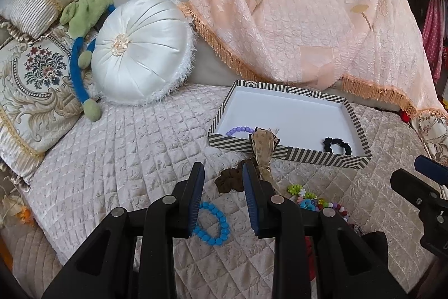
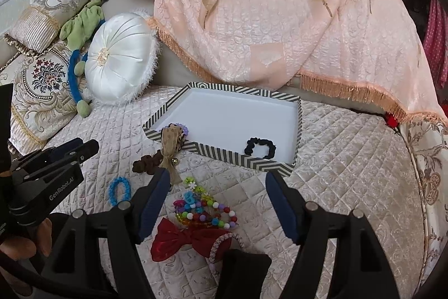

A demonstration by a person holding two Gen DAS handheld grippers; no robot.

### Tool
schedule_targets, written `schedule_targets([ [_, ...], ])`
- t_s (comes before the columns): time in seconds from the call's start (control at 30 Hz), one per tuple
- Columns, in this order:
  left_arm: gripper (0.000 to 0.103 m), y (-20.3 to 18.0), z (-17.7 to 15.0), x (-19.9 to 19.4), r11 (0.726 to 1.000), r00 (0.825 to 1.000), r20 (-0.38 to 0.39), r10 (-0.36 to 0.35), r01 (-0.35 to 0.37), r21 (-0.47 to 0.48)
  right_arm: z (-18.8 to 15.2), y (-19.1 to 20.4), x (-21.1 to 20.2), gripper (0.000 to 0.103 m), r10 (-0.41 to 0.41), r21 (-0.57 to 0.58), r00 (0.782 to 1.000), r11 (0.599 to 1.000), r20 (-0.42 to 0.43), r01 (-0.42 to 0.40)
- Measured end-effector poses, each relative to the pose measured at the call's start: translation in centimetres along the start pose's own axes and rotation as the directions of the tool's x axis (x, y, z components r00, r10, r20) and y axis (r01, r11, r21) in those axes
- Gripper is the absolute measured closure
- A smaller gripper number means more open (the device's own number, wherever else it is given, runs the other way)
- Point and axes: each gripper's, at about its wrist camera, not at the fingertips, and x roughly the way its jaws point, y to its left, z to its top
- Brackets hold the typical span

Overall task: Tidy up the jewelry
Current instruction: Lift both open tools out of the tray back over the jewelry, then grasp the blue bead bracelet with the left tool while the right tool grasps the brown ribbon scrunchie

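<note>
A striped tray (image 1: pixel 291 153) (image 2: pixel 224 154) with a white floor sits on the quilted bed. In it lie a purple bead bracelet (image 1: pixel 240 129), a black scrunchie (image 1: pixel 337 145) (image 2: pixel 259 146) and a beige ribbon bow (image 1: pixel 261 143) (image 2: pixel 169 143) draped over its front rim. On the quilt lie a blue bead bracelet (image 1: pixel 212 223) (image 2: pixel 119 190), a brown scrunchie (image 1: pixel 231 179) (image 2: pixel 147 161), multicoloured bead bracelets (image 1: pixel 316 201) (image 2: pixel 204 210) and a red bow hairband (image 2: pixel 190 240). My left gripper (image 1: pixel 223 173) is open and empty above the blue bracelet. My right gripper (image 2: pixel 217 181) is open and empty over the coloured beads.
A white round cushion (image 1: pixel 142 49) (image 2: pixel 120 60), patterned pillows (image 1: pixel 33 74) and a green-blue plush toy (image 1: pixel 84 46) lie at the left. A peach fringed blanket (image 1: pixel 308 18) (image 2: pixel 280 18) is heaped behind the tray. The bed's edge (image 2: pixel 417 187) curves at the right.
</note>
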Motion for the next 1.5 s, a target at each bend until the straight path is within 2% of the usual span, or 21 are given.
schedule_targets([
  [1.07,0.085,0.2,-0.9,1.2,1.0,0.999,-0.05,-0.015,0.015,-0.006,-0.7,-0.2,1.2,0.028,0.0,0.01,0.999,1.0,-0.042,0.001],
  [1.33,0.085,4.7,-0.6,2.8,0.99,0.986,-0.136,-0.093,0.077,-0.121,-0.8,-0.5,1.8,0.028,0.006,0.015,0.998,1.0,-0.057,-0.005],
  [1.5,0.085,6.5,-1.1,3.8,0.985,0.976,-0.185,-0.116,0.089,-0.15,-0.7,-0.3,3.4,0.028,0.038,0.018,0.996,0.999,-0.087,-0.037],
])
